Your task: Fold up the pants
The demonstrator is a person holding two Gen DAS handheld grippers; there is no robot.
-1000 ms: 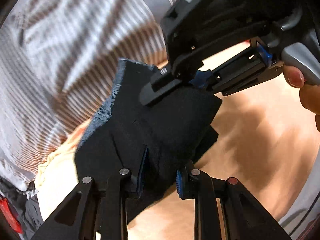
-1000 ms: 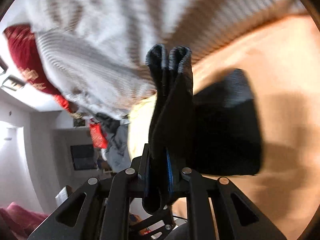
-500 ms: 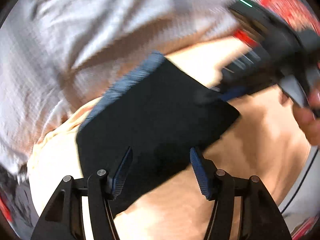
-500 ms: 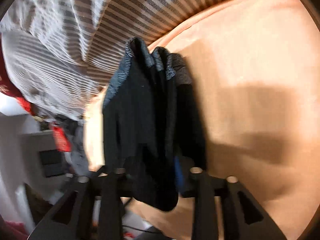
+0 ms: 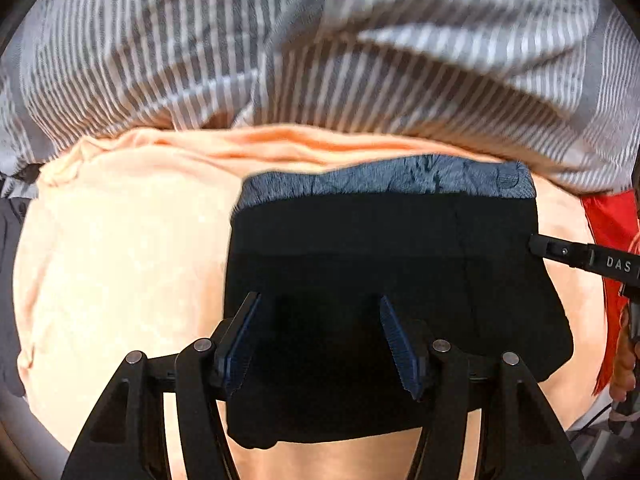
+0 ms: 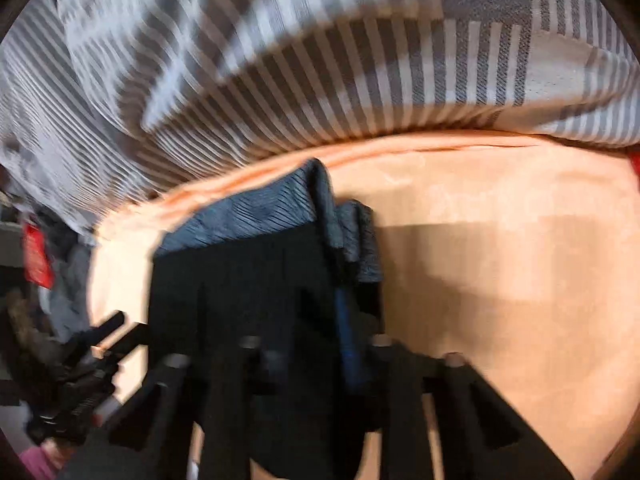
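- Left black two-finger gripper (image 5: 320,340): matte black linkage arms, round silver pivot screws, ribbed blue pads (image 5: 398,344) on the jaws.
- Right black gripper (image 6: 316,320): same build, blurred; one blue pad visible.
- White "DAS" lettering on its body, left view.

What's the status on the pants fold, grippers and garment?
Left gripper open above the folded black fabric pants, flat on the peach sheet. Right gripper closing on the pants' edge. Striped grey-white duvet behind, clear of the fold.
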